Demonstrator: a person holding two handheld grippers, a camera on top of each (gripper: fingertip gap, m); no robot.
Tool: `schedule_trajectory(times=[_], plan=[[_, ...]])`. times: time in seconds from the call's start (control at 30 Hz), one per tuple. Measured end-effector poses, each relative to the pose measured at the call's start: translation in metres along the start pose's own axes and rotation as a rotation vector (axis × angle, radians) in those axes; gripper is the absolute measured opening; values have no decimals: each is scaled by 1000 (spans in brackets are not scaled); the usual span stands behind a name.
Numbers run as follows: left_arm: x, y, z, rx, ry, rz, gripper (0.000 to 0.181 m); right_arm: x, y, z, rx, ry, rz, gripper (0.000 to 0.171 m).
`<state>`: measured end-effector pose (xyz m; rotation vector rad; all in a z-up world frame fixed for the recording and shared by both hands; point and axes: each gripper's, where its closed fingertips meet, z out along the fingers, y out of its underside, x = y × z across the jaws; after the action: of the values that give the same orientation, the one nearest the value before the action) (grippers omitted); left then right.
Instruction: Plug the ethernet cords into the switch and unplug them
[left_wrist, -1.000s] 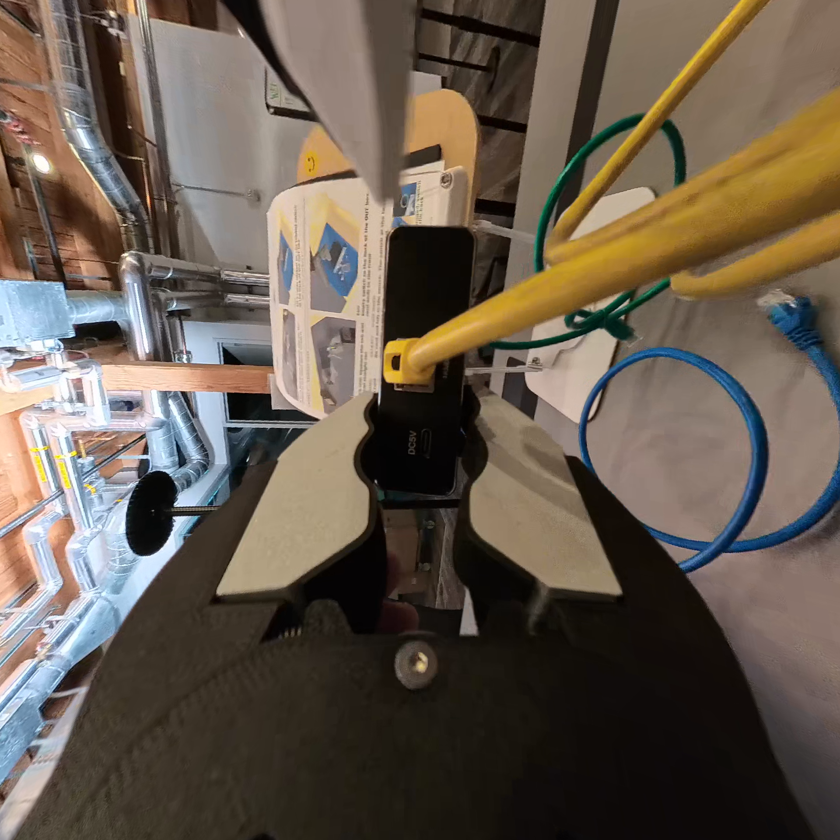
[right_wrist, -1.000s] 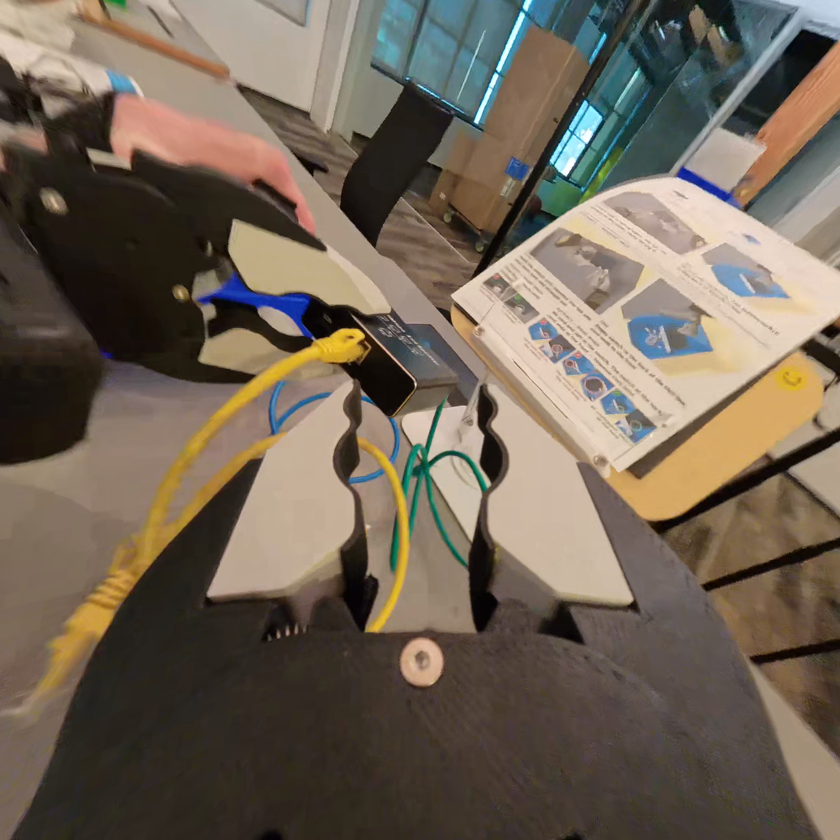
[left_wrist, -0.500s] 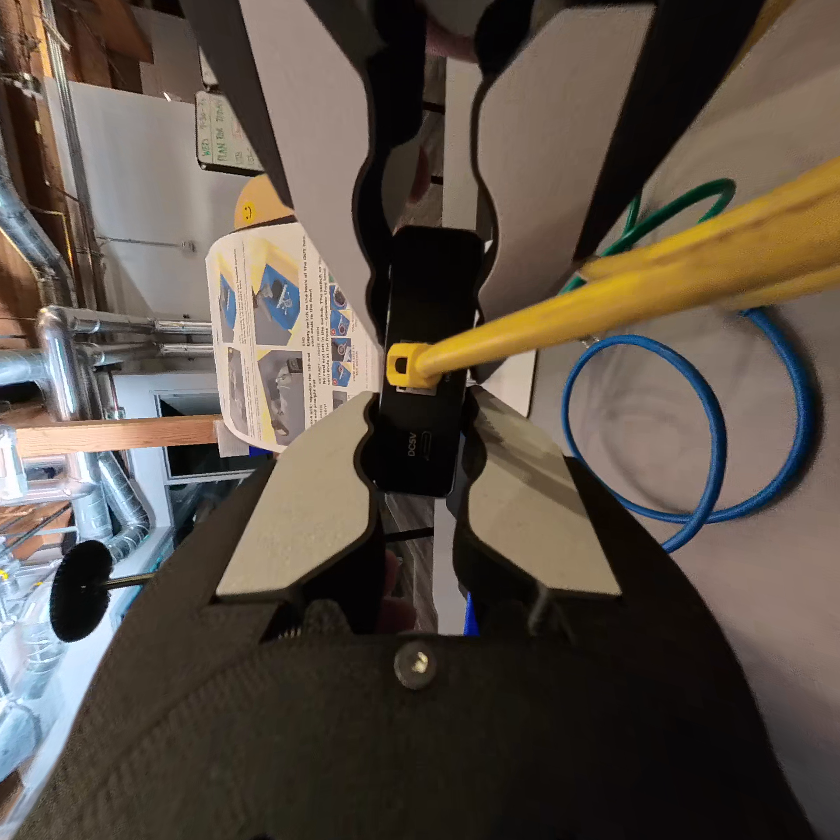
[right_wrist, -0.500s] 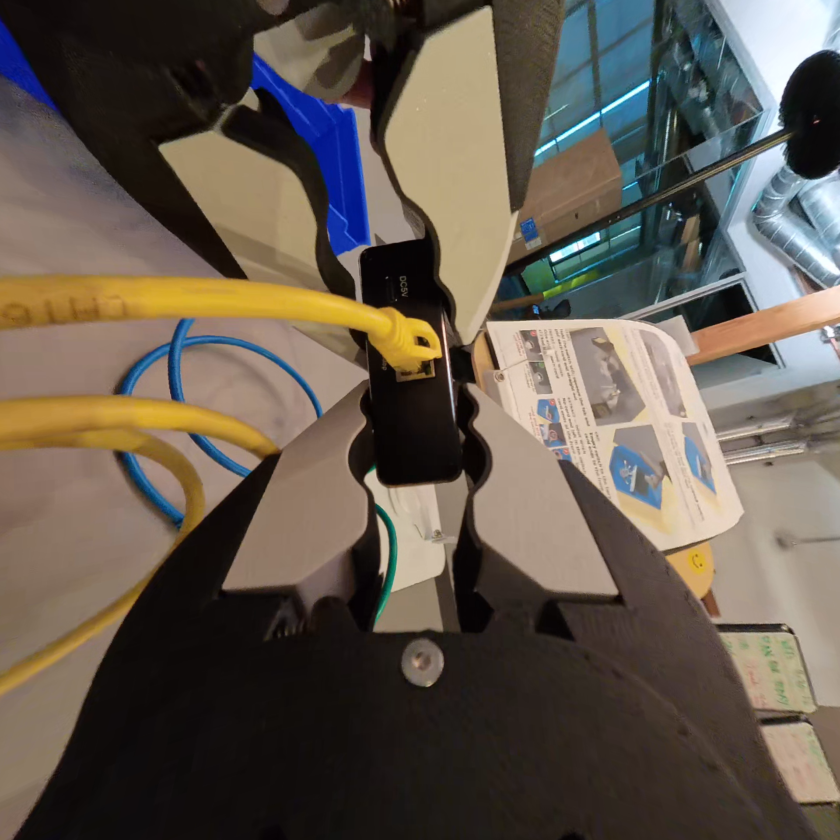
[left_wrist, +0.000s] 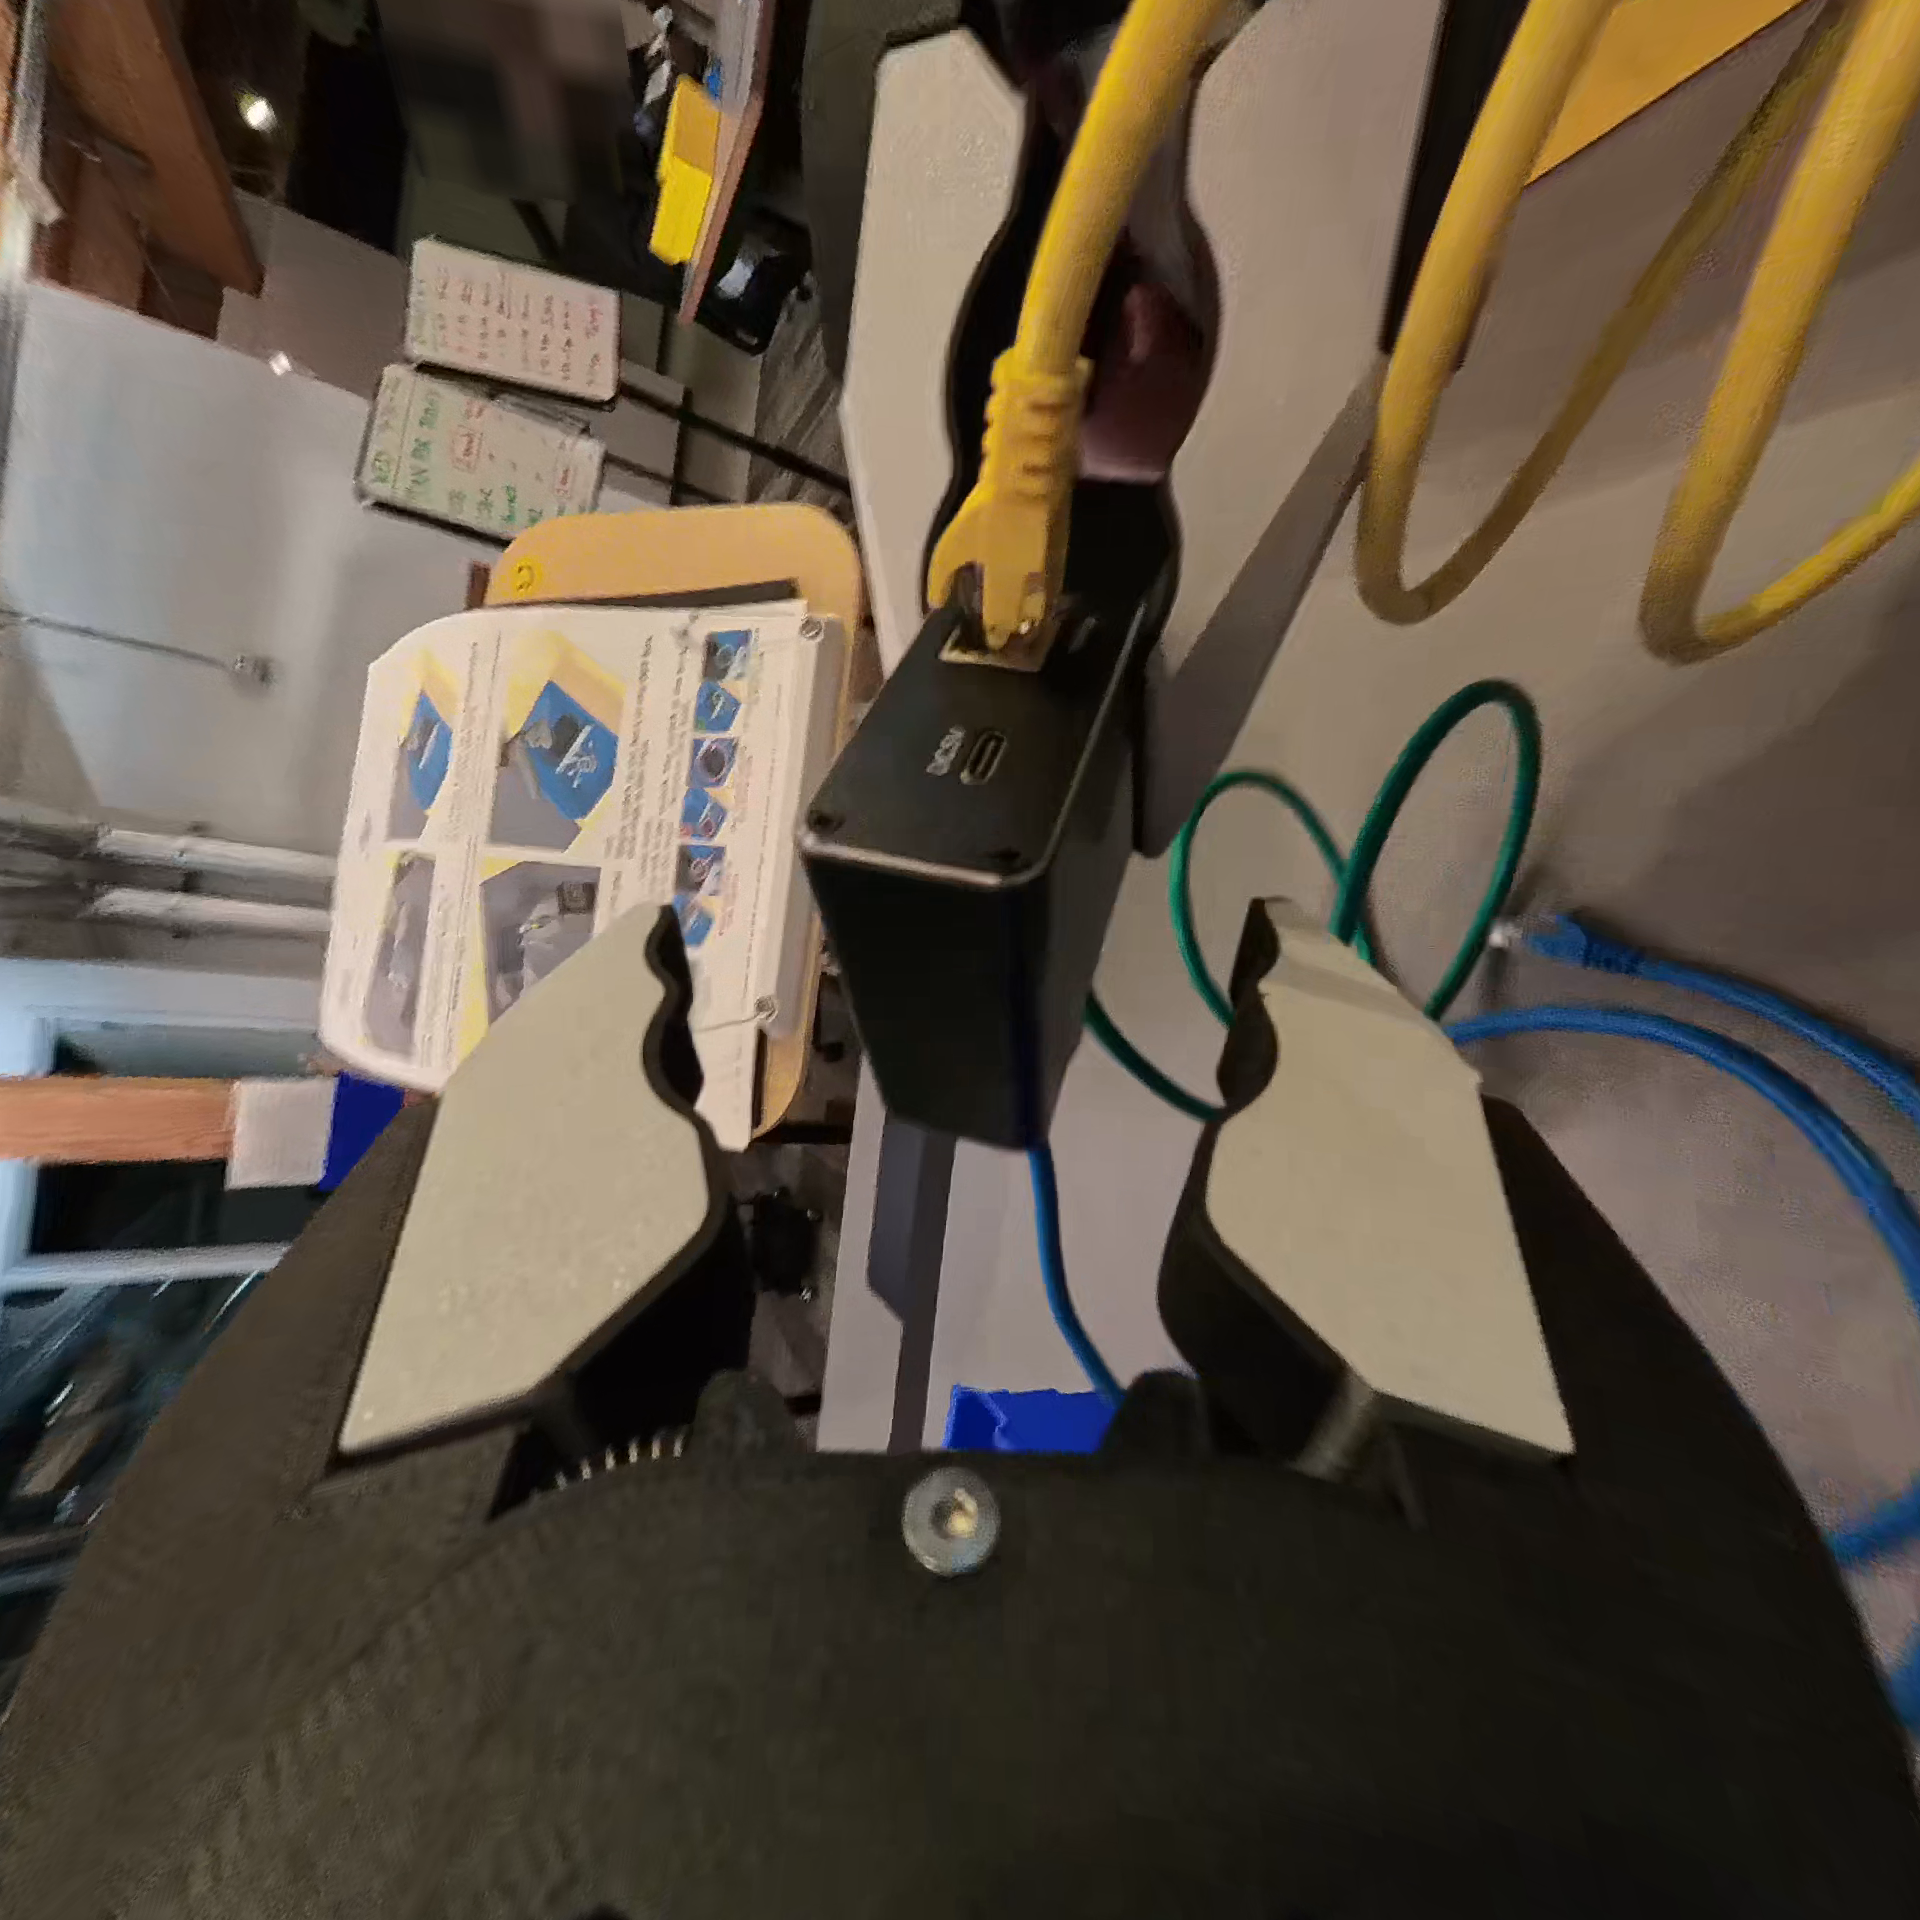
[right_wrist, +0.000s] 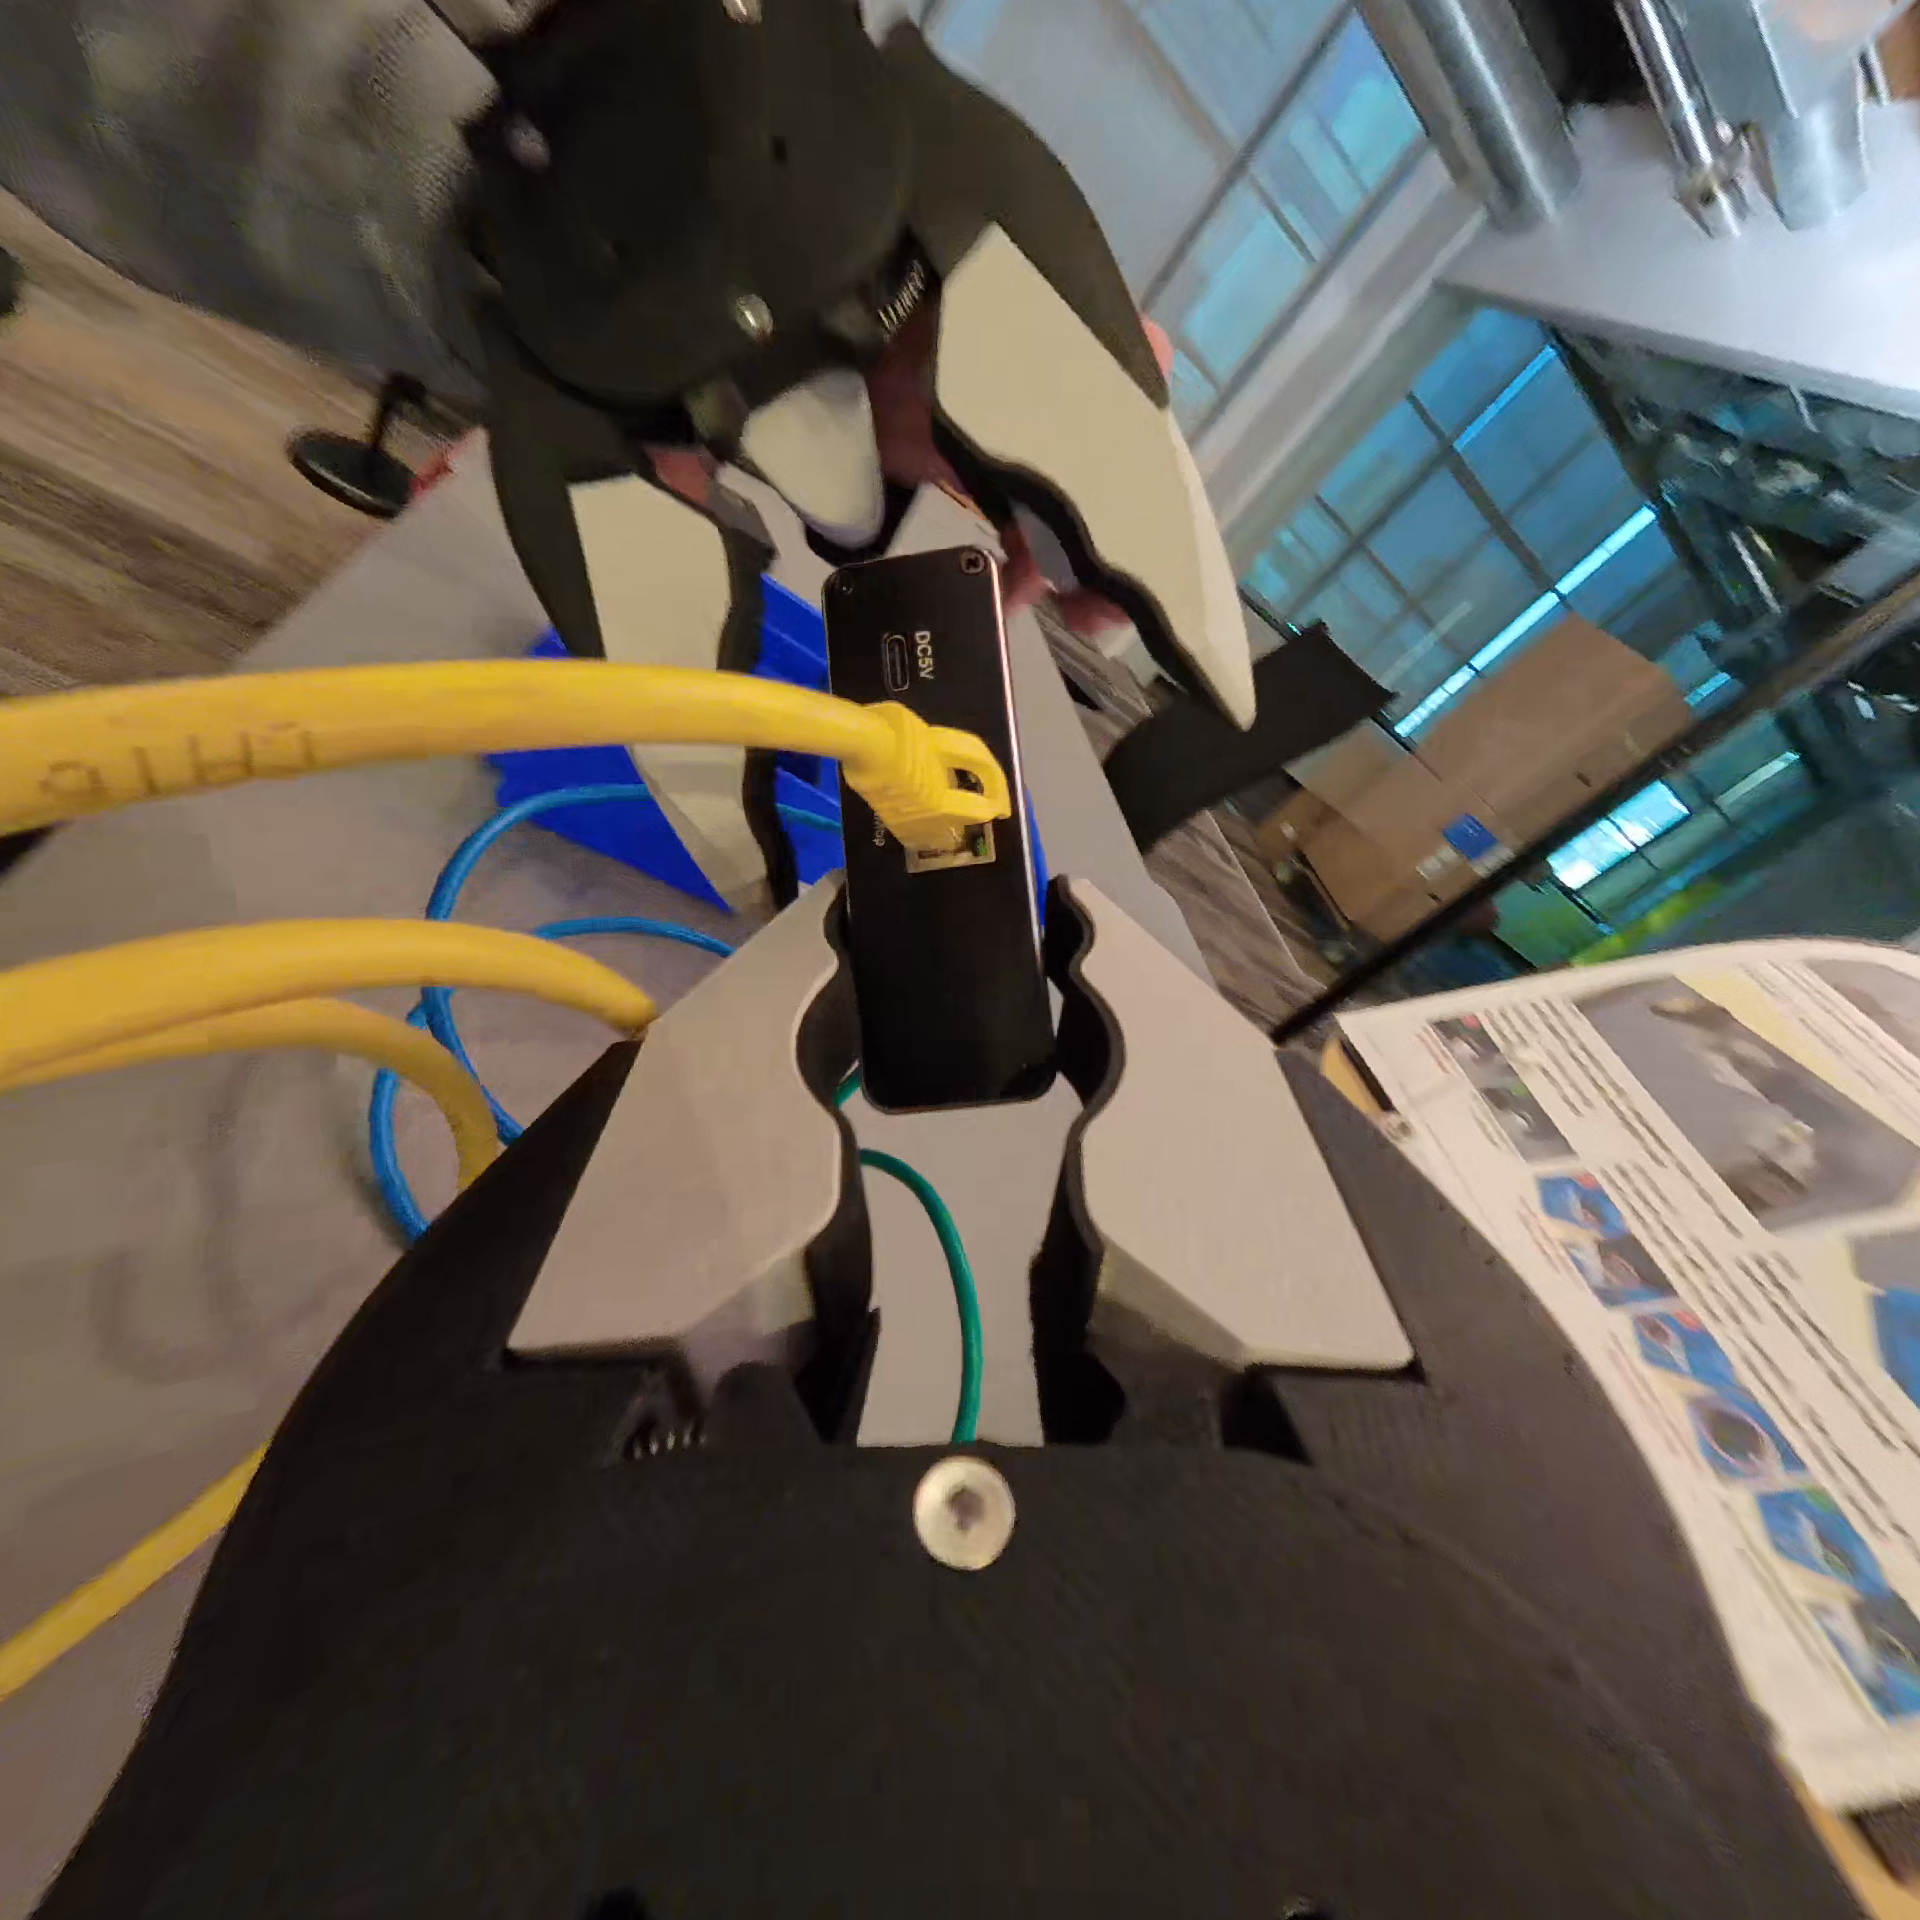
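A black switch is clamped at its near end by my right gripper, which is shut on it and holds it off the grey table. A yellow cord's plug sits in a port on the switch's face. In the left wrist view my left gripper is open, its jaws wide on either side of the switch without touching it. The yellow plug and the right gripper's fingers show beyond. A green cord and a blue cord lie loose on the table.
A printed sheet on a wooden board stands to the right of the switch, also in the left wrist view. A blue bin sits behind the cords. Loops of yellow cord hang close to the grippers. Less than 4 cm separates the two grippers' tips.
My left gripper has opened, let go of the switch and drawn back. My right gripper, which closed on the switch's other end, now holds it alone. The yellow plug stays in.
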<state>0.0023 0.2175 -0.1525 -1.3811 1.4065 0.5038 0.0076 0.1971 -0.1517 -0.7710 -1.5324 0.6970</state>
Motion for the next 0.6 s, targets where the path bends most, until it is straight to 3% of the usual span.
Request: schedule_trajectory(times=[0.07, 0.17, 0.27, 0.37, 0.6], plan=[[10, -6, 1, 43, 70, -21, 91, -7, -9, 2, 45, -35, 22, 31], [11, -16, 0, 122, 61, -38, 65, -15, -20, 3, 108, -82, 48, 31], [13, -15, 0, 108, 63, -42, 59, -15, -20, 2, 130, -89, 49, 32], [10, -9, 2, 86, 39, -69, 41, -2, -15, 1, 110, -33, 92, 43], [4, 24, 13, -97, -3, -24, 38, 26, 26, -20, -213, 54, 21, 43]])
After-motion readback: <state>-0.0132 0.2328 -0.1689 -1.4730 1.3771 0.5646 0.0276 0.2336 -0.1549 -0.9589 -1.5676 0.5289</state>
